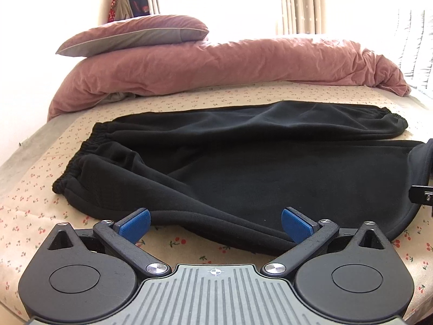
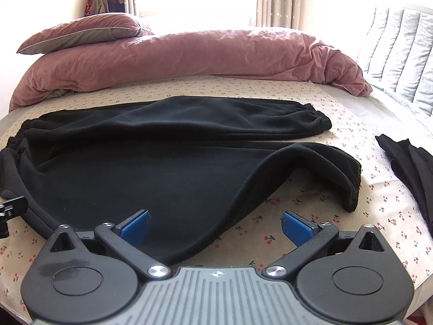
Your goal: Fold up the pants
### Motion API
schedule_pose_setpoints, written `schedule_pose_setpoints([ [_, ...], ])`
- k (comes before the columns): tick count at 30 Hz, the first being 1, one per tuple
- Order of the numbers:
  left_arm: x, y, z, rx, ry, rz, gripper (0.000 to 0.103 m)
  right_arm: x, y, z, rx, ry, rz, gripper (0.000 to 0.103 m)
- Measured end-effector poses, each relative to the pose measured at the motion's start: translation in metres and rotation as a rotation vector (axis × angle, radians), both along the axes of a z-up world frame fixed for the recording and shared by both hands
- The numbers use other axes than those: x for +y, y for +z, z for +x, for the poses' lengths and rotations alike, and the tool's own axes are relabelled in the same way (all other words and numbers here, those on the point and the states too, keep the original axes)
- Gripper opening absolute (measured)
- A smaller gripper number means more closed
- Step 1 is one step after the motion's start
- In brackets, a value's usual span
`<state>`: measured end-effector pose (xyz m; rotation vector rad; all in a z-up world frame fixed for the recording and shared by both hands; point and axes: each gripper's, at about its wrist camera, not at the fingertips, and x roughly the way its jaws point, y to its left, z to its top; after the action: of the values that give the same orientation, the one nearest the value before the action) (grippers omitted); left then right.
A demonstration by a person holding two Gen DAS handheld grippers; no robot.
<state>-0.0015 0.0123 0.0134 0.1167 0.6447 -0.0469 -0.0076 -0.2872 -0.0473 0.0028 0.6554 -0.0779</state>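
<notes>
Black fleece pants [image 1: 243,157] lie spread on the cherry-print bed sheet [image 1: 35,189], elastic waistband [image 1: 81,151] to the left, two cuffed legs to the right. The near leg's cuff [image 2: 351,181] is rumpled and turned up. My left gripper [image 1: 215,226] is open, blue pads [image 1: 135,224] either side of the pants' near edge, low over the sheet. My right gripper [image 2: 215,227] is open over the near leg's edge [image 2: 189,243]. Neither holds cloth. The pants also fill the right wrist view [image 2: 162,168].
A bunched pink duvet [image 1: 216,65] and a pillow [image 1: 135,33] lie behind the pants. Another dark garment [image 2: 408,168] lies on the sheet at the right. A grey padded headboard [image 2: 400,54] stands at the far right. Curtains and a bright window are behind.
</notes>
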Motion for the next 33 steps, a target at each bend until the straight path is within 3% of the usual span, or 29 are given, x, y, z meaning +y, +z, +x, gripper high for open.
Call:
schedule_pose_setpoints([
  [4, 0.039, 0.013, 0.020, 0.039, 0.025, -0.030, 0.103, -0.037, 0.014, 0.010, 0.044, -0.080, 0.086, 0.103],
  [10, 0.123, 0.021, 0.065, 0.077, 0.222, -0.116, 0.102, -0.094, 0.019, 0.017, 0.025, -0.191, 0.301, 0.103],
  [14, 0.180, 0.006, 0.092, 0.131, 0.370, -0.268, 0.099, -0.122, 0.012, 0.021, 0.032, -0.270, 0.393, 0.101],
  [18, 0.212, -0.024, 0.091, 0.106, 0.484, -0.407, 0.090, -0.152, 0.002, 0.015, -0.007, -0.395, 0.492, 0.101],
  [20, 0.220, -0.042, 0.090, 0.143, 0.491, -0.473, 0.071, -0.167, -0.006, 0.010, -0.015, -0.445, 0.553, 0.098],
  [22, 0.226, -0.056, 0.092, 0.201, 0.493, -0.557, 0.063, -0.179, -0.013, 0.008, -0.011, -0.482, 0.615, 0.095],
  [24, 0.227, -0.056, 0.093, 0.184, 0.474, -0.584, 0.055, -0.188, -0.017, 0.008, -0.014, -0.496, 0.680, 0.091],
  [25, 0.228, -0.055, 0.095, 0.184, 0.452, -0.609, 0.044, -0.190, -0.019, 0.009, -0.012, -0.497, 0.711, 0.090],
  [28, 0.231, -0.062, 0.096, 0.196, 0.456, -0.690, 0.042, -0.191, -0.029, 0.011, -0.015, -0.490, 0.846, 0.085],
  [33, 0.235, -0.071, 0.096, 0.139, 0.475, -0.806, 0.042, -0.185, -0.051, 0.026, 0.012, -0.494, 1.044, 0.074],
])
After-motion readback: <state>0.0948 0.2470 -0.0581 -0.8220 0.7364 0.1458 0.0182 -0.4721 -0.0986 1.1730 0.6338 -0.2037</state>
